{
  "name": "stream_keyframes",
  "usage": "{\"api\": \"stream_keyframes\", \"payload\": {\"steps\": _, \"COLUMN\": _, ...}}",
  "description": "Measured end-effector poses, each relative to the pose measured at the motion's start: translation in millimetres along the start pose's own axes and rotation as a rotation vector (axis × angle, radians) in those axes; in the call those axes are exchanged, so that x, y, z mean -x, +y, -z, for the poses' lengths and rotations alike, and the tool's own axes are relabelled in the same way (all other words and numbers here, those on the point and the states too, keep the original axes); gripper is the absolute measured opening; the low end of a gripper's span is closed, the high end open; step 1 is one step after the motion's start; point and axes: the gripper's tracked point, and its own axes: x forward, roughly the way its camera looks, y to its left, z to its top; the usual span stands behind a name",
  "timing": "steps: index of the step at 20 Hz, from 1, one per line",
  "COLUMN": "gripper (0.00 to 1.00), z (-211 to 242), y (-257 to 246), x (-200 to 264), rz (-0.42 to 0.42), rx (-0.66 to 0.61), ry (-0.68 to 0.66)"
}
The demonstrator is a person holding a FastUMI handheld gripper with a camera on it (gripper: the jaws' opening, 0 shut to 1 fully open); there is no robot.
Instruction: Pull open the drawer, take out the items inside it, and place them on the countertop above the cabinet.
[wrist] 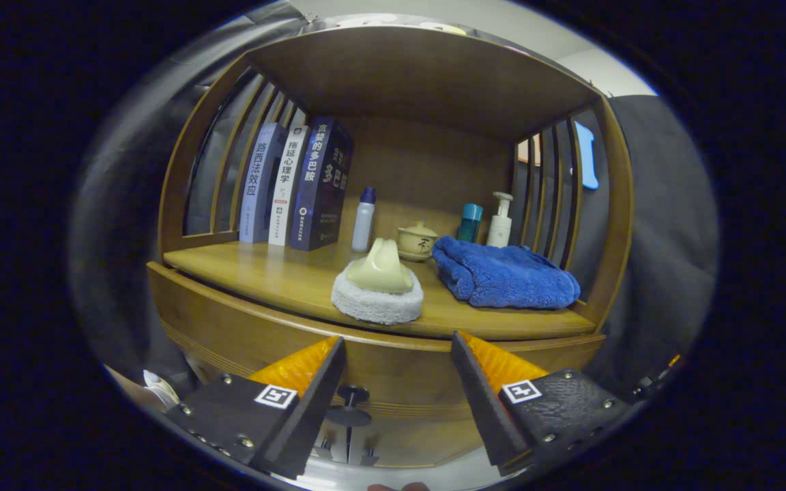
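Approaching drawer [393, 372]: your gripper [398, 354] faced it, jaws open, empty. Knob [353, 395] sat between fingers, toward 7 o'clock. Likely next: lower slightly, close on knob, pull.

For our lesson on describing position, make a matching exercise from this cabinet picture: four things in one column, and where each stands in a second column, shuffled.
Things:
1. books
2. blue towel
3. drawer knob
4. pump bottle

Places:
A. between the open claw fingers
B. upright against the left slats
C. back right corner of the shelf
D. lying folded in front of the pump bottle

Pairs: 1-B, 2-D, 3-A, 4-C
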Motion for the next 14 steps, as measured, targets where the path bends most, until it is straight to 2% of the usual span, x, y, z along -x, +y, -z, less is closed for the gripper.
{"api": "stream_keyframes", "payload": {"steps": 10, "gripper": 0.95, "z": -1.6, "y": 0.0, "x": -1.8, "rz": 0.001, "rx": 0.011, "ry": -0.016}}
{"api": "stream_keyframes", "payload": {"steps": 14, "gripper": 0.94, "z": -11.3, "y": 0.0, "x": 9.7, "rz": -0.038, "rx": -0.049, "ry": -0.019}}
